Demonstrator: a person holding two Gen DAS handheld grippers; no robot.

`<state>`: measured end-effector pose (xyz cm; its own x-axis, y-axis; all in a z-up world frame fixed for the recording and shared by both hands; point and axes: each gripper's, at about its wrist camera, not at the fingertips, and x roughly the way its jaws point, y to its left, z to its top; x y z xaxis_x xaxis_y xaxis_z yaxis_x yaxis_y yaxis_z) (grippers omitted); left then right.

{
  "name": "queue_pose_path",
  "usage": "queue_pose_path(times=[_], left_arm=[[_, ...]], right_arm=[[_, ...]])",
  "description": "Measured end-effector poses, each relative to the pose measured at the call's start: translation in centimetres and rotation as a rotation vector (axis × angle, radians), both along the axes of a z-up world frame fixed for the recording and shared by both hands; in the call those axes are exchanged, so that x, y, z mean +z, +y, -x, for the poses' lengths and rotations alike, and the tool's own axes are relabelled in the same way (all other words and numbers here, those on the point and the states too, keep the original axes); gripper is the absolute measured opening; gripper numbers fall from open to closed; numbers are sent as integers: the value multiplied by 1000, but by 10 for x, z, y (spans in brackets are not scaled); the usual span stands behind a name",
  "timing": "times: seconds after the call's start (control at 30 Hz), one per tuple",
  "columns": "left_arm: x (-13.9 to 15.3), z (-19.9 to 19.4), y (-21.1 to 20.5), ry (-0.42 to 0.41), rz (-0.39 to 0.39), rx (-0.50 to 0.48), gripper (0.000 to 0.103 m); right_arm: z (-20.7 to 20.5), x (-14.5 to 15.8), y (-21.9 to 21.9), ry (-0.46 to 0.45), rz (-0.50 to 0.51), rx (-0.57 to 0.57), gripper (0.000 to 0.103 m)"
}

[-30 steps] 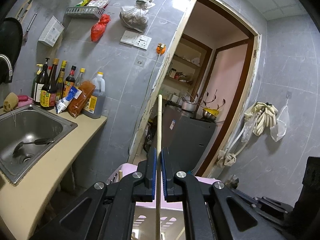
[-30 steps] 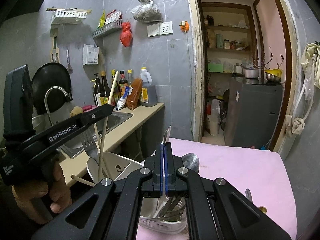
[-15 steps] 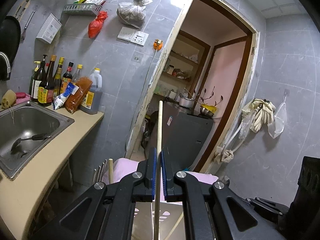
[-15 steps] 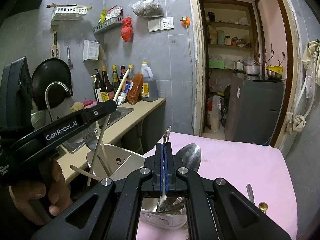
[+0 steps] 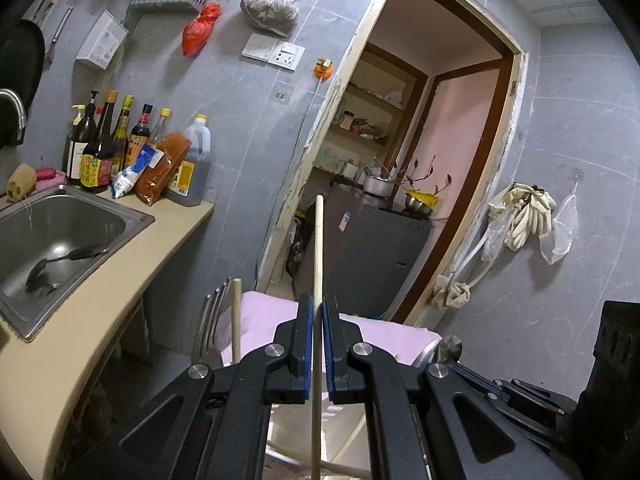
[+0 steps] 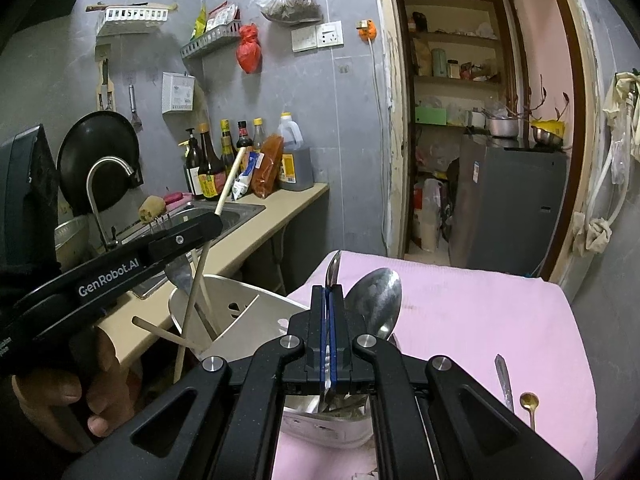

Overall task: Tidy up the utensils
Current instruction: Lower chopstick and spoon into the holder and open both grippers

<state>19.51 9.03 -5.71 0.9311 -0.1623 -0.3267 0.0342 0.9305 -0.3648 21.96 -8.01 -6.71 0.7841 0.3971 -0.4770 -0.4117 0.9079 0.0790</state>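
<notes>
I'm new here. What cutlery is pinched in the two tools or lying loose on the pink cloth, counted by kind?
Chopstick: 1, pinched in the left gripper
Metal piece, edge-on, kind unclear: 1, pinched in the right gripper
Gold spoon: 1, on the pink cloth
Knife, as it seems: 1, beside that spoon
Total: 4

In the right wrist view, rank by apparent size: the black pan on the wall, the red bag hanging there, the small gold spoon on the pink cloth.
1. black pan, clearly largest.
2. red bag.
3. small gold spoon, smallest, despite lying nearest the camera.
</notes>
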Motion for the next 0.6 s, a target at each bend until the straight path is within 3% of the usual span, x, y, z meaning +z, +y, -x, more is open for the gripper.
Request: queue_pose_path(times=[0.6], left_arm=[[3,12,6,26,-8,18,9]], right_arm=[[1,-4,-4,33,-18,1,3]])
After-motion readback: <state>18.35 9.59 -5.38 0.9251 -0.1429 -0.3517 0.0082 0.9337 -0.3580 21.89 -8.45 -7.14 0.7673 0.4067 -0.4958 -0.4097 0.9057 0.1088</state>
